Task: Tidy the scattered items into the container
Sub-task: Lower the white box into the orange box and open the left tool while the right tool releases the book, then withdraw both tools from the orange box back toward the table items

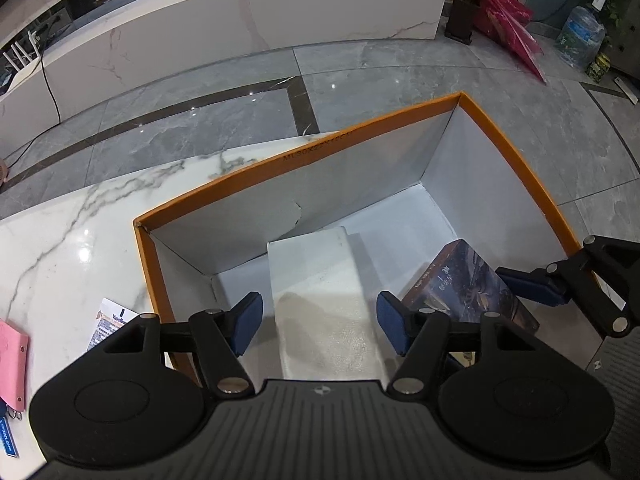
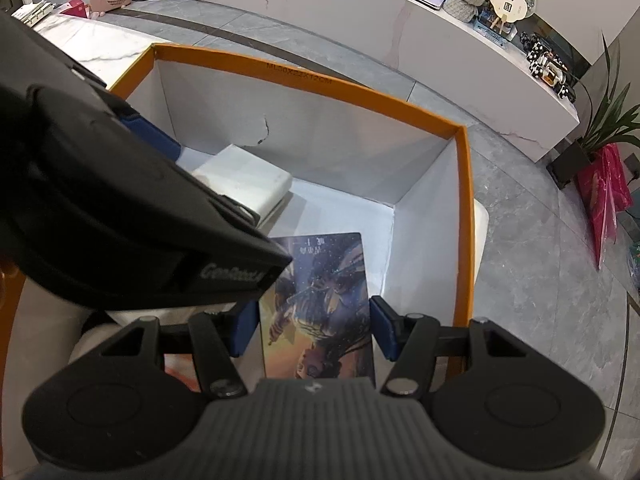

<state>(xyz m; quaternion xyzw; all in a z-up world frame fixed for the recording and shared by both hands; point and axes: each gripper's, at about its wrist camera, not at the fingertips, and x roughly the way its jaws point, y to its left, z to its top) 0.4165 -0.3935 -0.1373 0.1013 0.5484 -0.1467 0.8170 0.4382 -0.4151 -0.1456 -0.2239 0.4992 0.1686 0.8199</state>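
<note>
- While both grippers hover over orange-rimmed box (image 1: 516,160): white packet (image 1: 320,292) far left inside, picture box (image 2: 320,300) near right inside.
- Left gripper (image 1: 320,322) jaws wide, empty; right gripper (image 2: 312,328) jaws wide, flanking picture box.
- Left on worktop (image 1: 60,248): pink pouch (image 1: 12,364), leaflet (image 1: 110,322).

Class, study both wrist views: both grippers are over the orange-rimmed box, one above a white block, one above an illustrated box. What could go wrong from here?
1. The left gripper and right gripper sit close together over the orange-rimmed box; withdrawing carelessly, they may collide.
2. The illustrated box appears to lean, so it might tip toward the white block.
3. A Vaseline packet and pink notebook remain outside and could be overlooked.
</note>
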